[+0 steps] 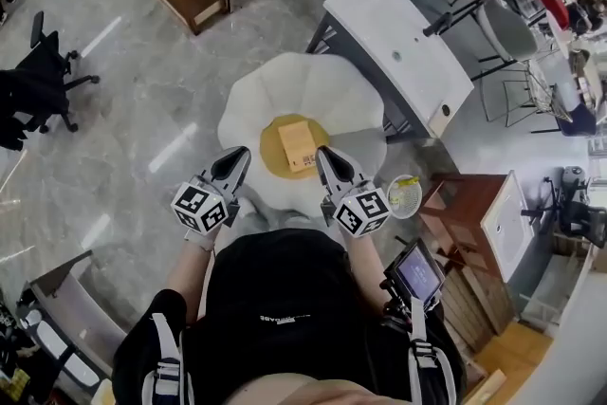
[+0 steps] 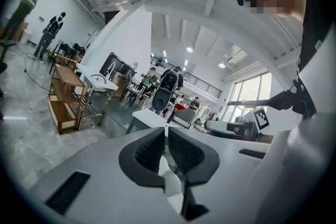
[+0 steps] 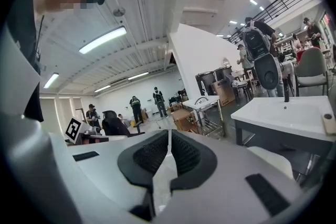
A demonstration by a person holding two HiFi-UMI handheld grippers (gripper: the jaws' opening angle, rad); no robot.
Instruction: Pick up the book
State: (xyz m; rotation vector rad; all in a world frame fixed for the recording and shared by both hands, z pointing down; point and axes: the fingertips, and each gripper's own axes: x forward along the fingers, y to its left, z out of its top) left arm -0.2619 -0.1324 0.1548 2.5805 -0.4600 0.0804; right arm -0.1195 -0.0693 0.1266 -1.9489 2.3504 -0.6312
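tan book [image 1: 297, 145] on white table [image 1: 256, 100], between left gripper [image 1: 241, 153] and right gripper [image 1: 322, 152], both sets of fingers [image 2: 149, 152] together, empty

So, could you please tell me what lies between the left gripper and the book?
Only a strip of the round yellow mat that the book lies on, then a little white table top, up to the left gripper; the head view shows it.

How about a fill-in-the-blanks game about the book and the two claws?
1. The left claw and the right claw are both ___, holding nothing.
2. In the head view, the book lies ___ the two claws.
3. The book rests on a yellow disc on a flower-shaped table coloured ___.
Missing words: shut; between; white.
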